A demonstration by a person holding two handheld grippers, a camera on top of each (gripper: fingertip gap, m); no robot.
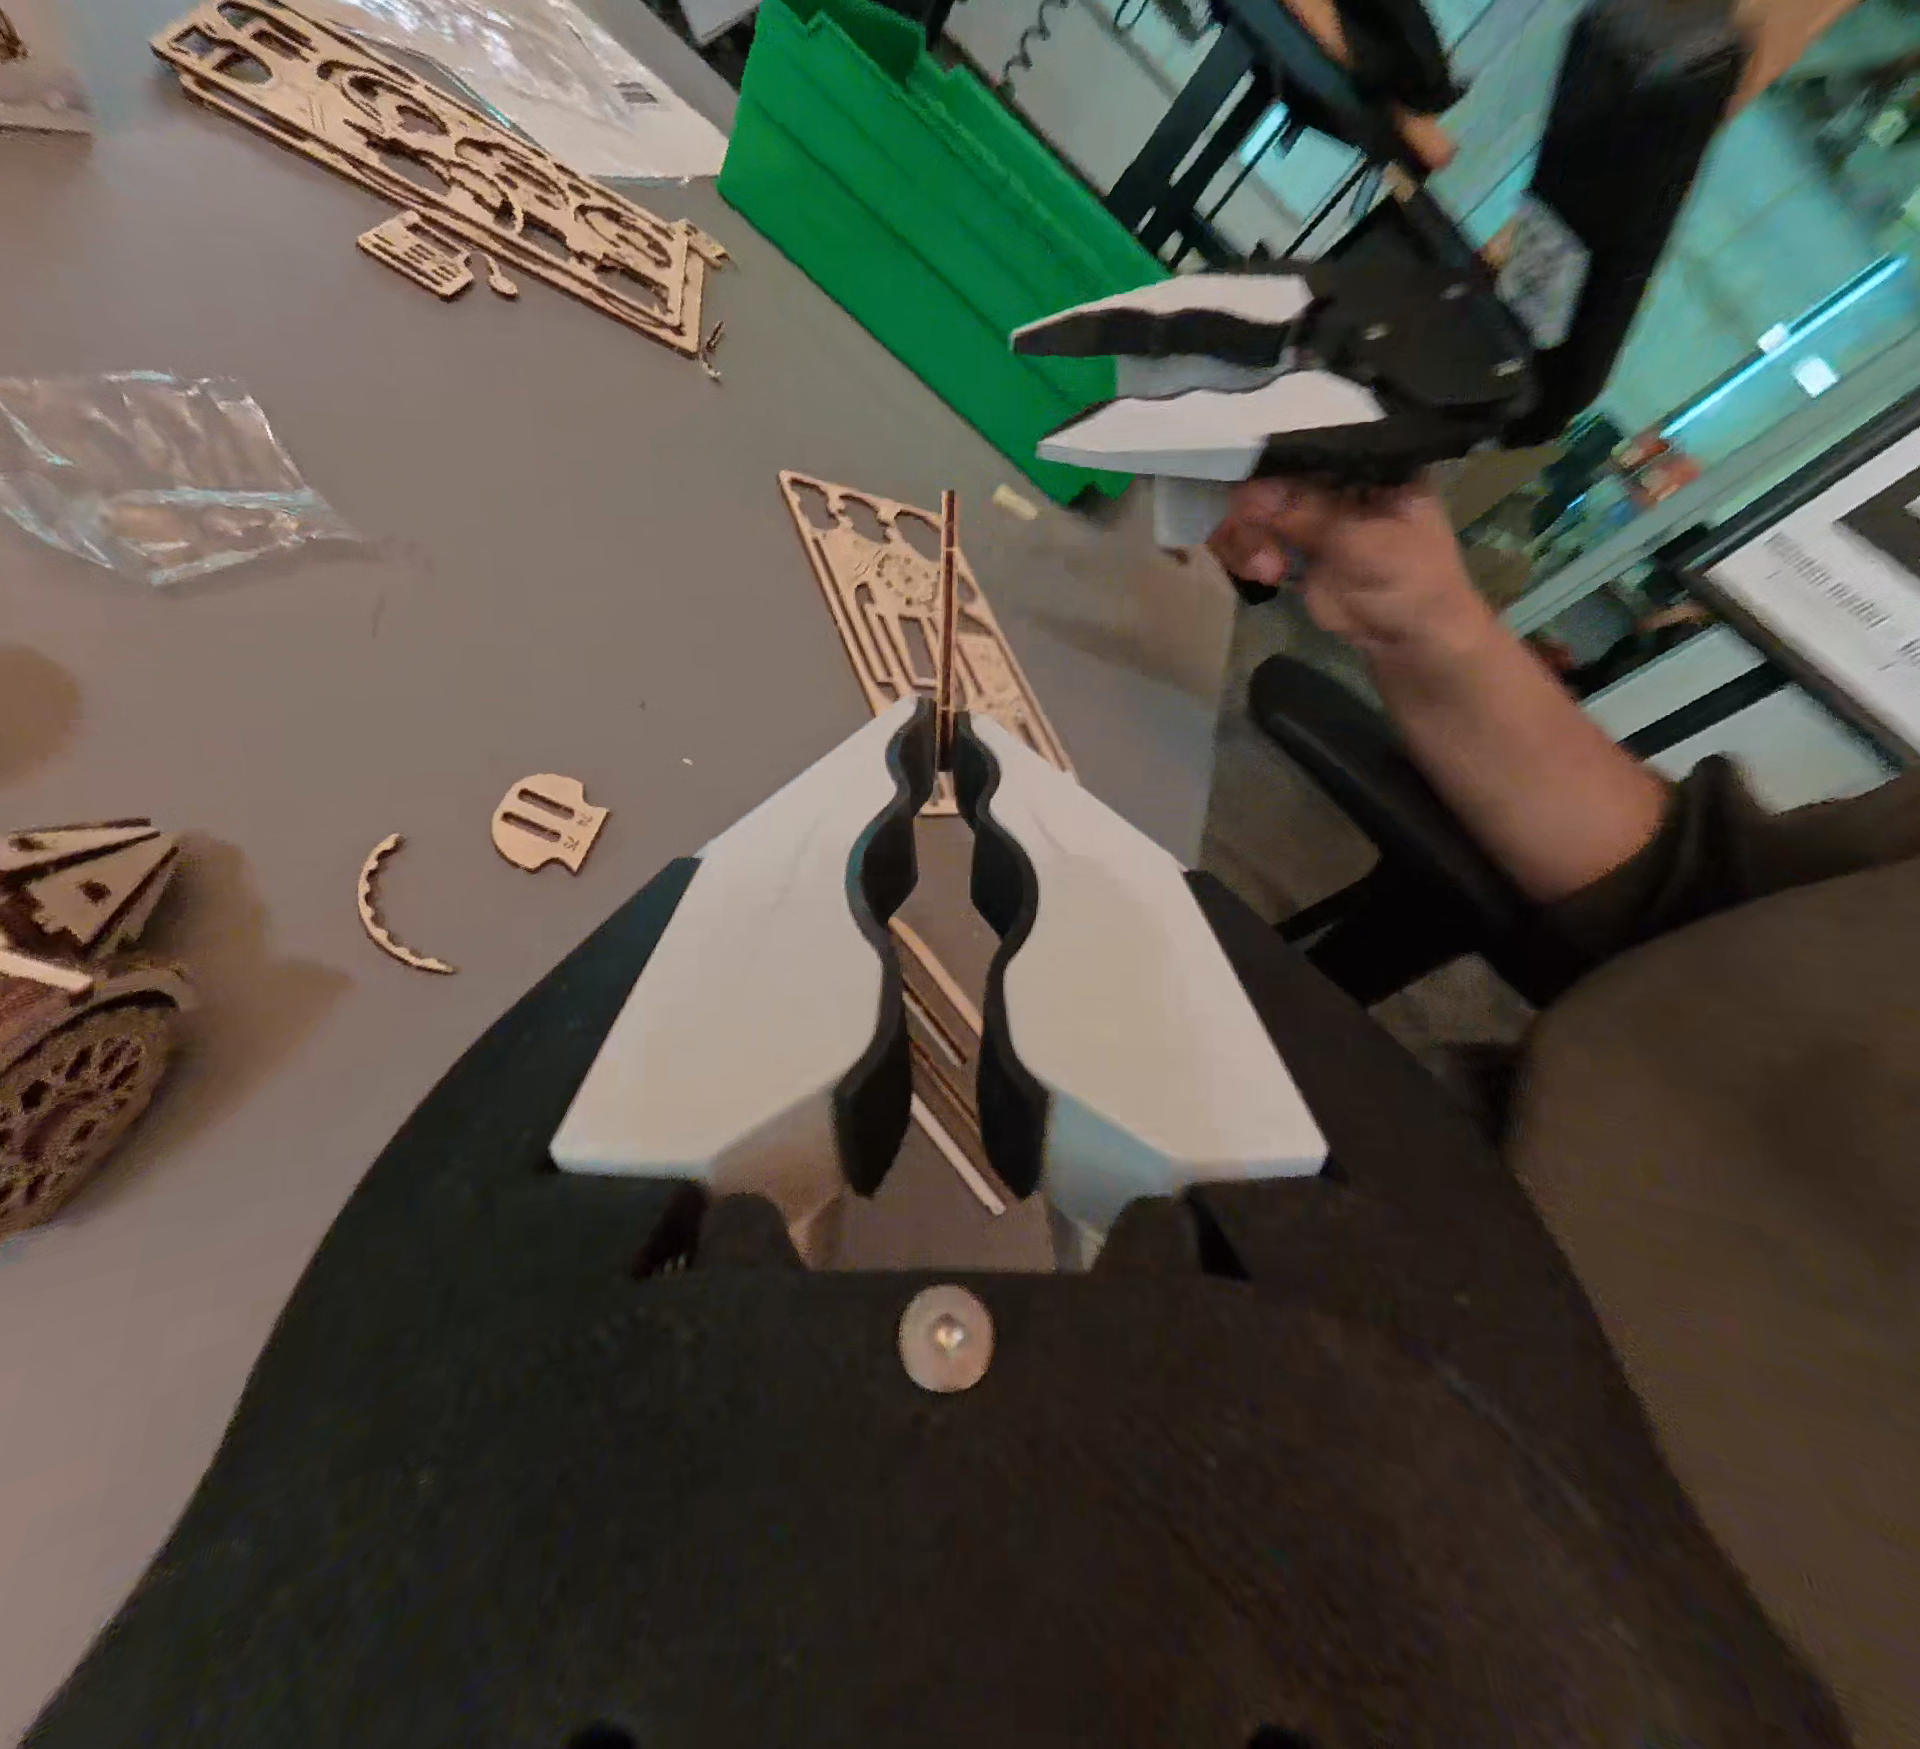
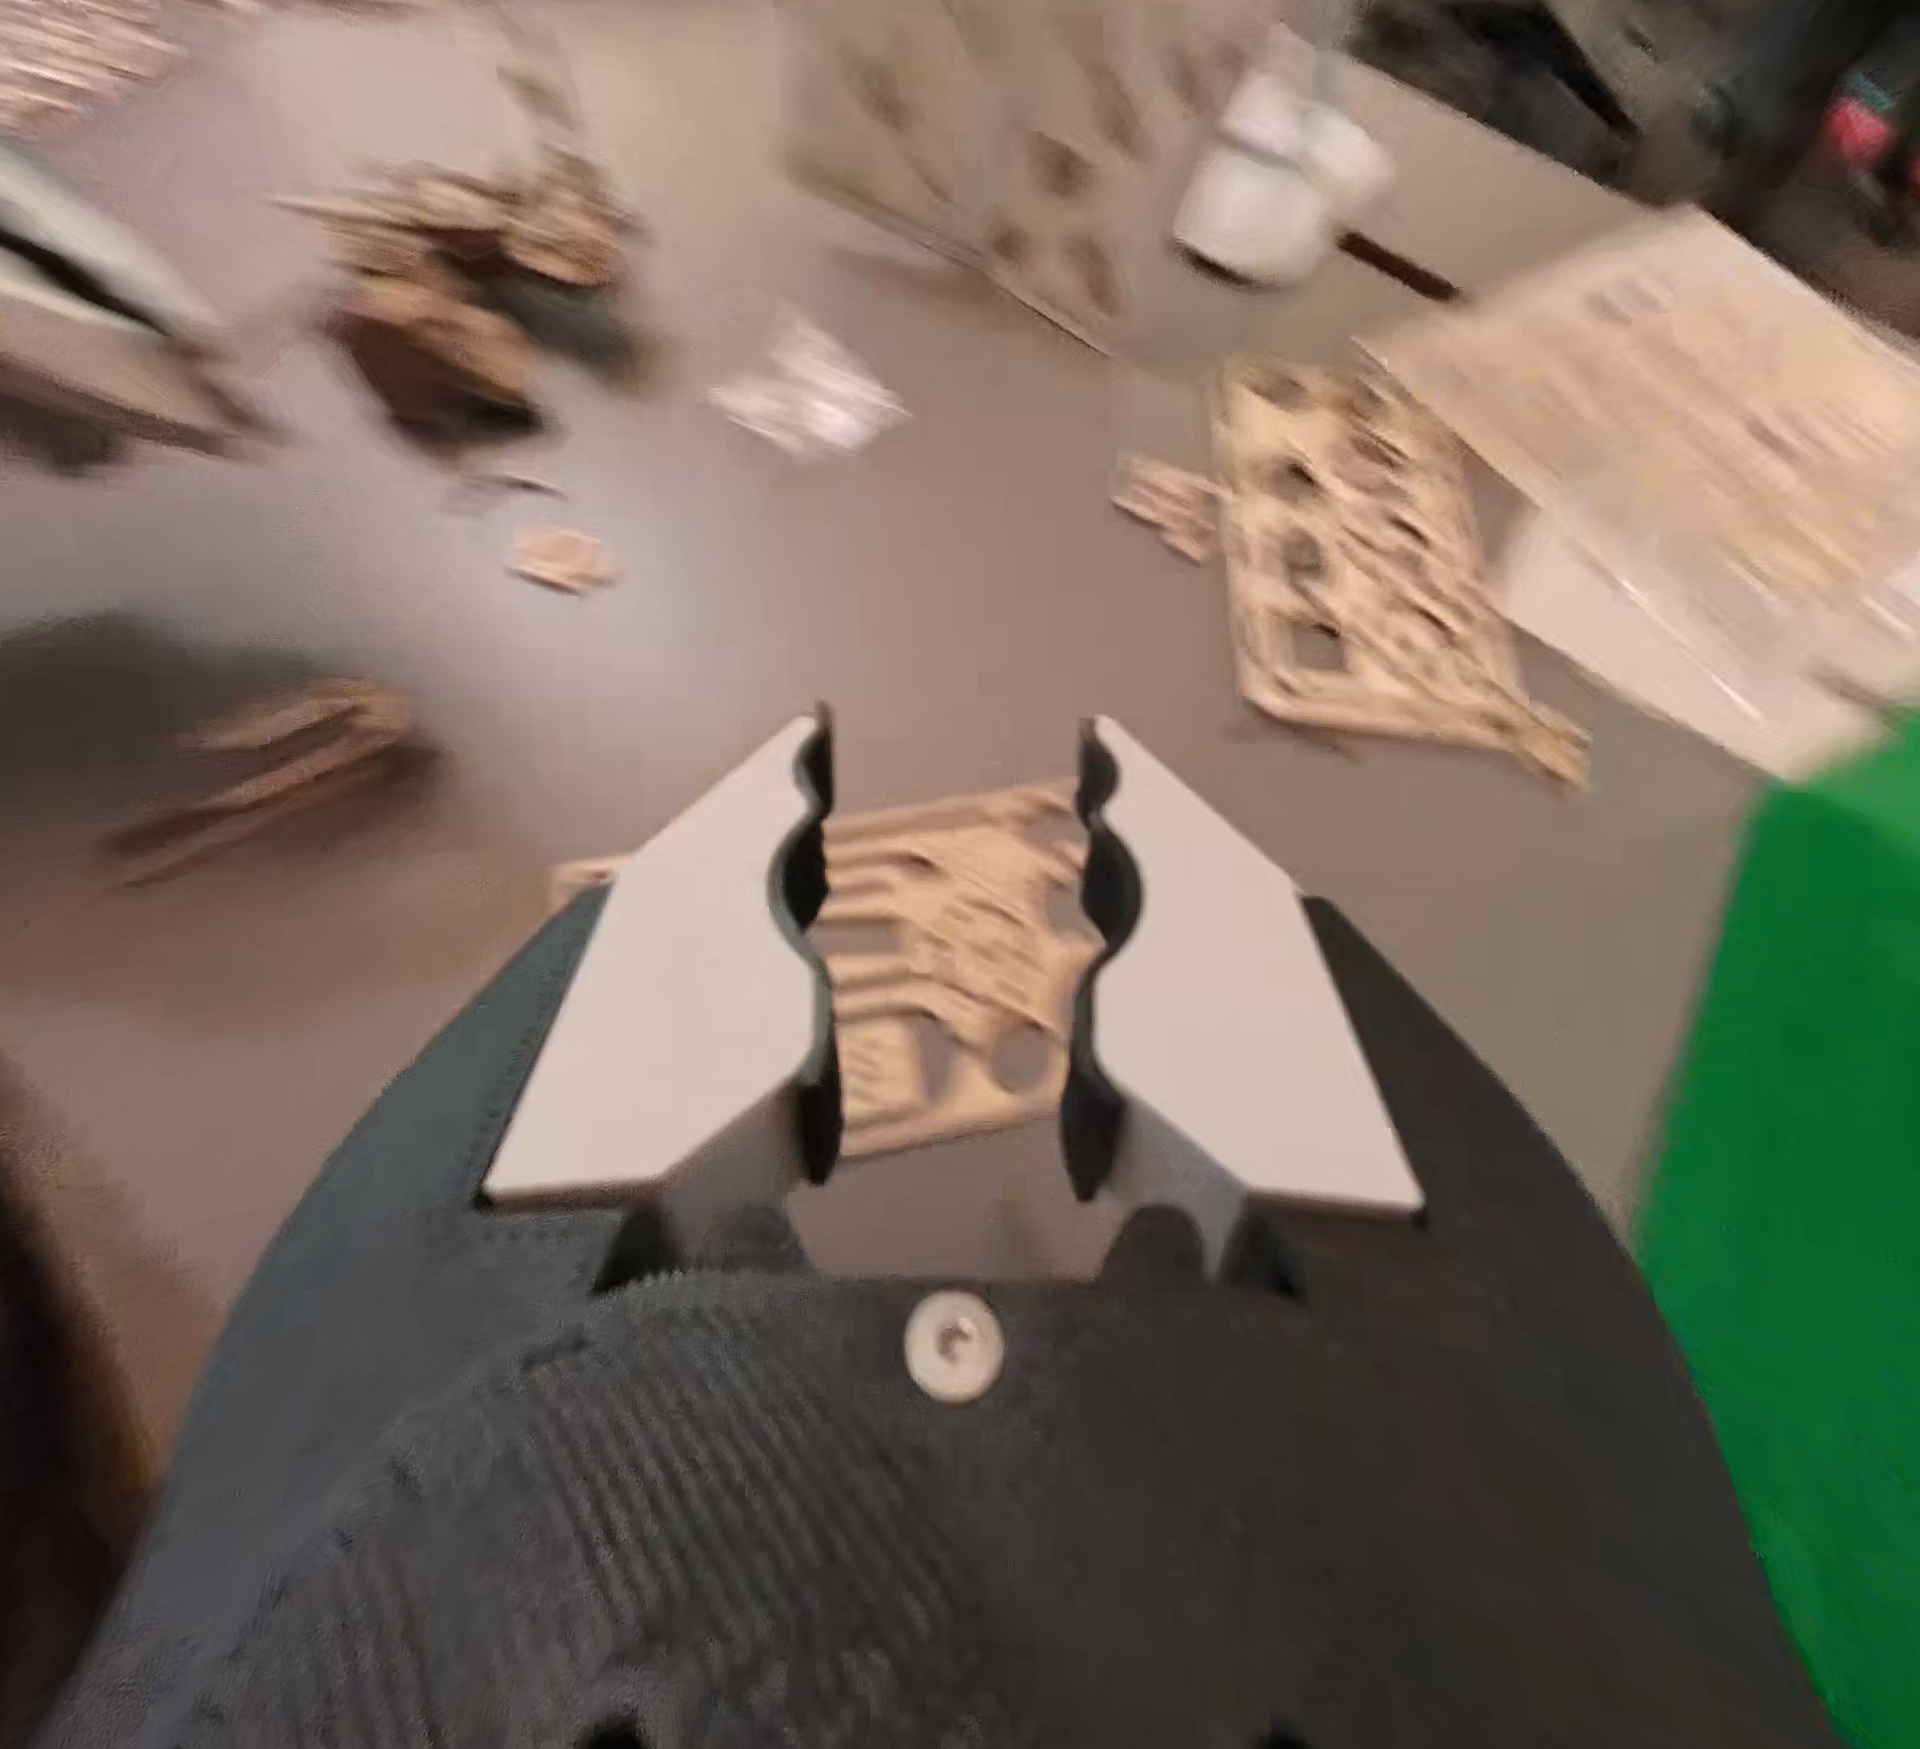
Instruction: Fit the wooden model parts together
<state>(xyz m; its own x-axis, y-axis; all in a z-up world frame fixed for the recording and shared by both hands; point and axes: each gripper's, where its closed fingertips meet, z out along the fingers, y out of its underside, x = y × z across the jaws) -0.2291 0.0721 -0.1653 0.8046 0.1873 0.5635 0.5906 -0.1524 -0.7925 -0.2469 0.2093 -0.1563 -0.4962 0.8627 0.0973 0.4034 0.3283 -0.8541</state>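
Two claws are at work: the left gripper (image 1: 943,723) pinches a thin flat wooden piece (image 1: 947,603) edge-on above the grey table (image 1: 582,494), while the right gripper (image 2: 954,743) hangs spread and empty over a pale laser-cut plywood sheet (image 2: 951,961). Squeezed or twisted, that slender piece could snap, I'd say.

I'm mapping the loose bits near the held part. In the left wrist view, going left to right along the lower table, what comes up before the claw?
Dark assembled wooden gear model → thin curved toothed wooden strip → small rounded slotted wooden piece → left claw, shut on a thin wooden stick.
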